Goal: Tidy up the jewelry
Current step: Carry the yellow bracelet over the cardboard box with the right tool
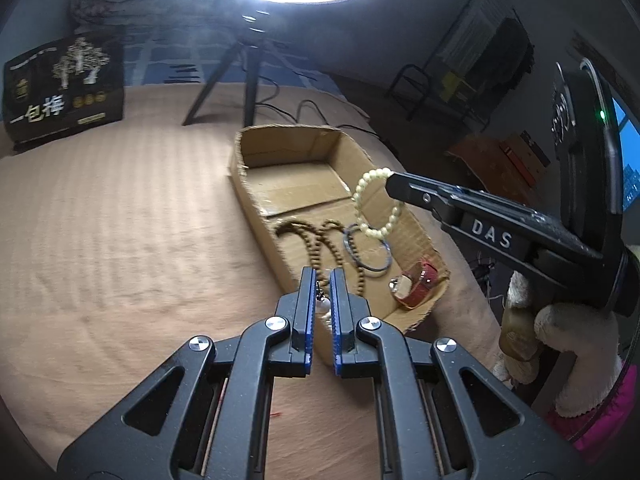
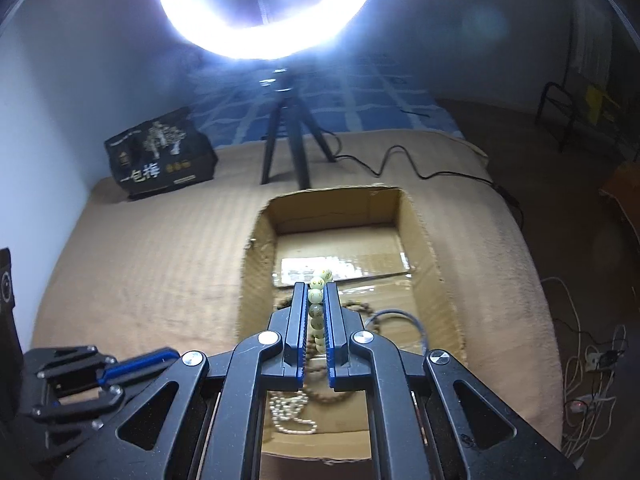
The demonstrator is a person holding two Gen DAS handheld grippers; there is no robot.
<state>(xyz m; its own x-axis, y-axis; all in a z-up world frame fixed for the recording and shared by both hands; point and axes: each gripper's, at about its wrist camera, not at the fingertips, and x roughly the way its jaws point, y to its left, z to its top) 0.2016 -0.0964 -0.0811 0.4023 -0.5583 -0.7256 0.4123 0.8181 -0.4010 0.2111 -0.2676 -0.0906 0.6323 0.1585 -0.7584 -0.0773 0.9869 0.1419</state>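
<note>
Jaws pinching pale bead bracelet (image 1: pixel 376 204) over cardboard box (image 1: pixel 256 200), tripod (image 2: pixel 288 148) behind.

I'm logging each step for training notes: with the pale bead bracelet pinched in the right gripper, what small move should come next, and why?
Probably lower the right gripper slightly and open it. The pale bead bracelet hangs above the cardboard box, over the blue bangle, so it would likely drop inside.

bracelets 2 (image 1: pixel 376 204) | necklaces 2 (image 1: pixel 316 240) | watch 1 (image 1: pixel 412 284) | box 1 (image 1: pixel 288 136) | tongs 2 (image 1: pixel 323 276)
</note>
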